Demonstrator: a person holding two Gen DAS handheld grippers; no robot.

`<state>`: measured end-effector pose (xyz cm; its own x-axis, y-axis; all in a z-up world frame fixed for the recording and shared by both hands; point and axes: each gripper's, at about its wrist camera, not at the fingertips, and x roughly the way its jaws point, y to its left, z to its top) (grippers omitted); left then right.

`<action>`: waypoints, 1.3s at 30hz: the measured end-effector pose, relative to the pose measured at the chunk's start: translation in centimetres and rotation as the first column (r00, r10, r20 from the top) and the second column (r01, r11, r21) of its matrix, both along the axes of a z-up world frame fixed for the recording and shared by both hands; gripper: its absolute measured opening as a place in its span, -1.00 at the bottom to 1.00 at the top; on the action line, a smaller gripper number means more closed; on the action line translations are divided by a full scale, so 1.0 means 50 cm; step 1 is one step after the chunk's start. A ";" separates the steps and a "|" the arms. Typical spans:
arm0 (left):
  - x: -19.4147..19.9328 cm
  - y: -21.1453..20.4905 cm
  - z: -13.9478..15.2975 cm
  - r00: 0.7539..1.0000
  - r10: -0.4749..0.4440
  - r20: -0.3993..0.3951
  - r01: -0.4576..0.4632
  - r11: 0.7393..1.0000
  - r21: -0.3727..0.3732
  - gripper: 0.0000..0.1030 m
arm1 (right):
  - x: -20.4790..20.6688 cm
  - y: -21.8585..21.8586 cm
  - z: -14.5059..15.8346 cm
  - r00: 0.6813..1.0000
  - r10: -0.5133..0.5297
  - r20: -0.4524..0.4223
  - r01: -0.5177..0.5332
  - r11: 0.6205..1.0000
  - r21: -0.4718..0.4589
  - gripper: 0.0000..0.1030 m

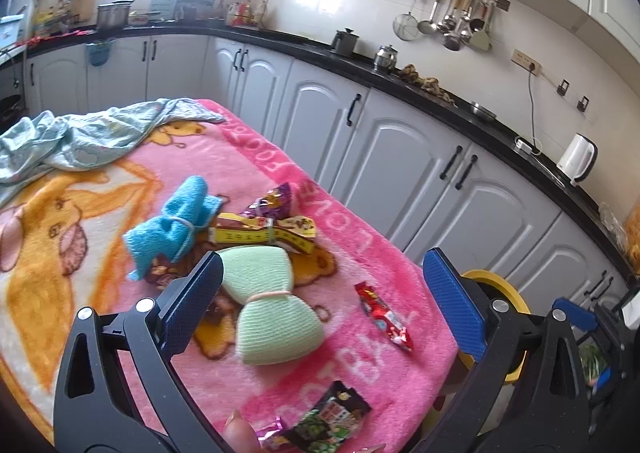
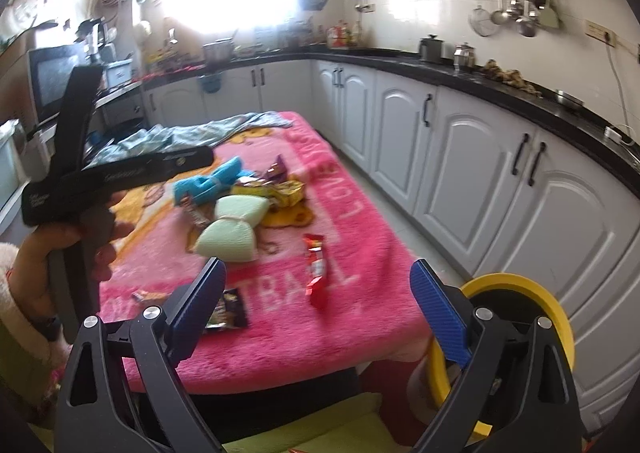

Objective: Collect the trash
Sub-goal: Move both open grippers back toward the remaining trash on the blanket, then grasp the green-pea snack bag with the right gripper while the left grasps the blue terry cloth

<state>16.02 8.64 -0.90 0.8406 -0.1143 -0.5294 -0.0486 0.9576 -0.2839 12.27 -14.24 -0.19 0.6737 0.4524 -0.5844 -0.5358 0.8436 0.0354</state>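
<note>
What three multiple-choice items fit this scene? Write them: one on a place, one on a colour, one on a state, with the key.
1. Where does the red wrapper lie?
A. on the pink blanket
B. on the black counter
C. inside the yellow bin

2. What colour is the sponge tied at its middle, nearest the left gripper?
A. orange
B. light green
C. black

3. How stands the right gripper?
A. shut on a wrapper
B. shut on a sponge
C. open, holding nothing

Key: 1 A, the wrapper rests on the pink blanket near its right edge. 2 B, the banded sponge is pale green. 3 C, the blue pads stand wide apart with only the blanket between them.
</note>
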 end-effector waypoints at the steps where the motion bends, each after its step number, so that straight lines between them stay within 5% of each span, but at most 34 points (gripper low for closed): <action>1: -0.001 0.008 -0.001 1.000 0.010 0.000 -0.010 1.000 -0.002 0.79 | -0.003 0.011 -0.003 1.000 0.011 -0.004 -0.011 1.000 -0.005 0.76; 19: -0.013 0.164 -0.038 0.983 0.178 -0.039 -0.181 0.981 -0.067 0.79 | -0.016 0.165 -0.119 0.971 0.169 -0.167 -0.185 0.979 -0.084 0.76; 32: 0.048 0.255 -0.120 0.966 0.214 -0.144 -0.237 0.957 -0.167 0.79 | 0.044 0.213 -0.217 0.944 0.155 -0.293 -0.194 0.975 -0.111 0.74; 39: 0.109 0.312 -0.179 0.948 0.215 -0.235 -0.279 0.916 -0.288 0.79 | 0.066 0.209 -0.239 0.923 0.157 -0.351 -0.193 0.979 -0.070 0.23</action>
<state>21.49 24.26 -9.83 0.7473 -0.1030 -0.6565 -0.3573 0.7707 -0.5276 15.56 -3.81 -12.15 0.3400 0.4715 -0.8137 -0.6457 0.7461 0.1625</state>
